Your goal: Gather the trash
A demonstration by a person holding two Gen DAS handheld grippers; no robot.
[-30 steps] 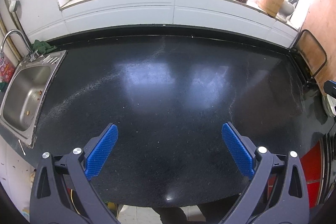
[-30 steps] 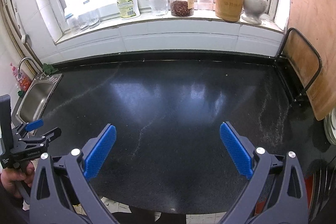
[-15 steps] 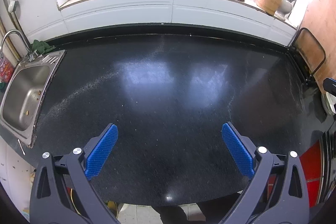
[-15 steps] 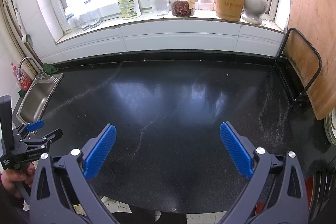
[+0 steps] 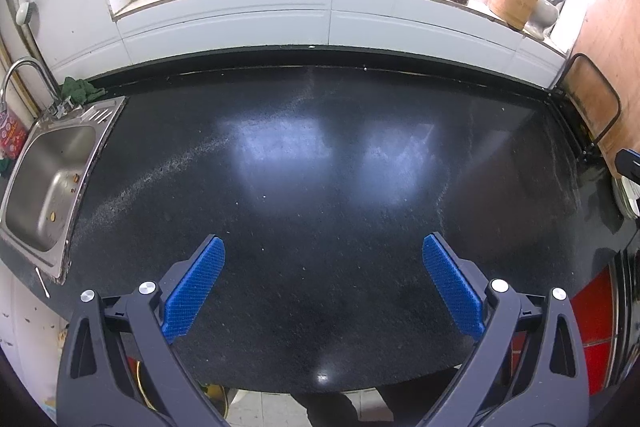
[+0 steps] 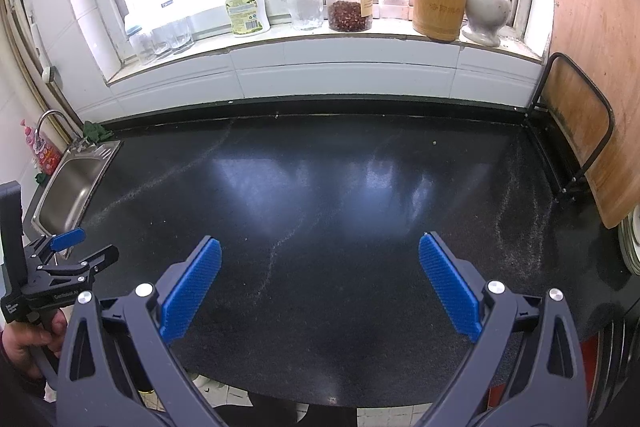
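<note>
My left gripper hovers open over the near part of a black speckled countertop, nothing between its blue pads. My right gripper is open too, above the same countertop, and holds nothing. In the right wrist view the left gripper shows at the far left, held by a hand, its jaws apart. No piece of trash shows on the counter; only a few tiny specks lie near the back.
A steel sink with a tap and a green cloth sits at the left. The window sill carries a soap bottle, jars, a bamboo utensil holder and a mortar. A wooden board in a black rack stands right.
Both views have drifted slightly, the counter sitting a little lower and closer in frame. Both grippers stay open and empty.
</note>
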